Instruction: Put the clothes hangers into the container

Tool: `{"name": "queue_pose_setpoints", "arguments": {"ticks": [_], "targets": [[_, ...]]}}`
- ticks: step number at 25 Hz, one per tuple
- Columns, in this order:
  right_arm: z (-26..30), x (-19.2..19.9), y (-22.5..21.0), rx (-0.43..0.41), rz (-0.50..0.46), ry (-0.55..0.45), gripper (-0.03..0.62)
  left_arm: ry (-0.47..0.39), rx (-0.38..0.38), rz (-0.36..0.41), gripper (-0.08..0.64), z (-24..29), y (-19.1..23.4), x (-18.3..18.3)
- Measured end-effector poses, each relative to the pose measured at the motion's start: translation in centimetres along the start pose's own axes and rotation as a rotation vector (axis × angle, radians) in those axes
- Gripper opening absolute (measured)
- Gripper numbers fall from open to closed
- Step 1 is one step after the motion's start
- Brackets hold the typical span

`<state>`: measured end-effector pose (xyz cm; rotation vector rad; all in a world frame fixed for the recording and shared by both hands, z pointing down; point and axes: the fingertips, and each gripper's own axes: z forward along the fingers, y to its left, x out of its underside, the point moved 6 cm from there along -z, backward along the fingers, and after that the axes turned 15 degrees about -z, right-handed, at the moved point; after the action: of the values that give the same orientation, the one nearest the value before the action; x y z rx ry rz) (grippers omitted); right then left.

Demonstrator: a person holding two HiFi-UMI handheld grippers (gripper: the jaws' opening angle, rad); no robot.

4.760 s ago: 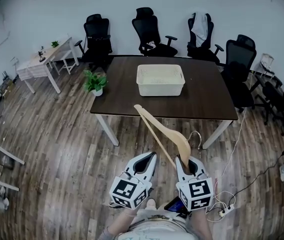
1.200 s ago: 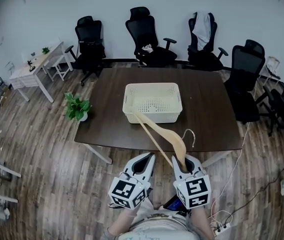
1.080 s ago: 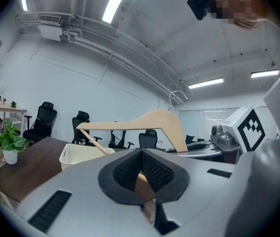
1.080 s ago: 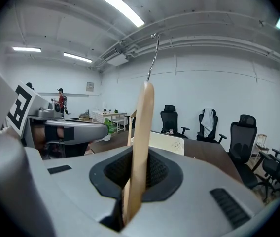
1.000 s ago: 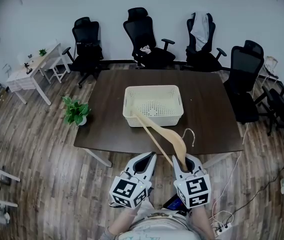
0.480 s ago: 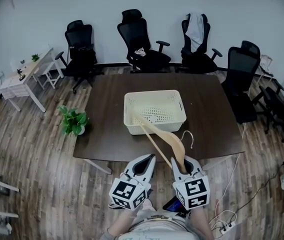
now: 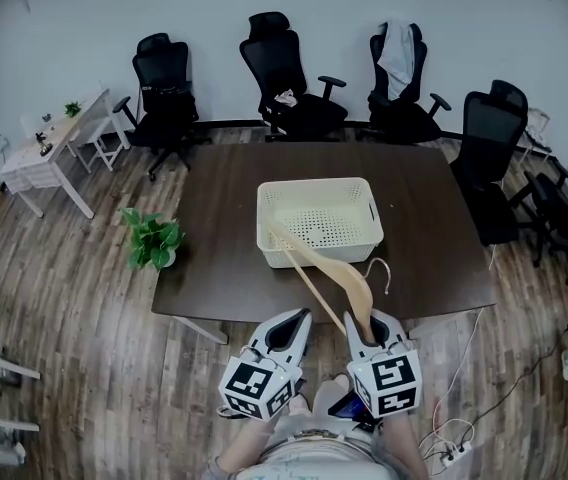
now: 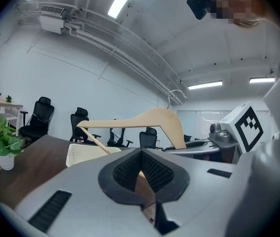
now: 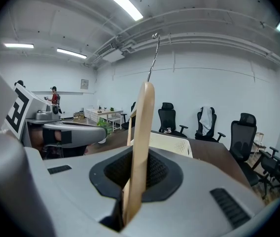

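A cream perforated basket (image 7: 319,218) stands on the dark table (image 7: 224,268) ahead of me. My right gripper (image 7: 356,320) is shut on the lower end of a wooden clothes hanger (image 7: 329,268), which slants up and forward. The hanger's far tip overlaps the basket's near rim, and its metal hook (image 7: 379,273) points right. In the right gripper view the hanger (image 9: 142,147) rises upright from the closed jaws, with the basket (image 9: 172,142) behind it. My left gripper (image 7: 302,315) hangs beside it, shut and holding nothing. The left gripper view shows the hanger (image 8: 150,120) and the basket (image 8: 83,153).
A potted plant (image 7: 154,240) sits on the wooden floor left of the table. Black office chairs (image 7: 289,68) line the far and right sides. A small white desk (image 7: 49,143) stands at the far left. Cables and a power strip (image 7: 454,428) lie at lower right.
The table and basket have drawn nearer since the oldest frame and shifted slightly right over the last second. The hanger stays gripped at the same slant; both grippers keep their places in view.
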<state>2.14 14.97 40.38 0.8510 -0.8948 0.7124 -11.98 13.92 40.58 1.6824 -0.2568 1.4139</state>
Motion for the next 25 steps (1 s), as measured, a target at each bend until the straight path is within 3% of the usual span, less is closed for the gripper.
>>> {"name": "queue_pose_setpoints", "arguments": {"ticks": [10, 25], "targets": [[2.5, -0.4, -0.8, -0.043, -0.013, -0.010, 0.034, -0.023, -0.042, 0.002, 0.011, 1.0, 1.4, -0.9], [7.0, -1.0, -8.0, -0.103, -0.026, -0.032, 0.034, -0.048, -0.101, 0.010, 0.011, 8.4, 1.9, -3.4]]}}
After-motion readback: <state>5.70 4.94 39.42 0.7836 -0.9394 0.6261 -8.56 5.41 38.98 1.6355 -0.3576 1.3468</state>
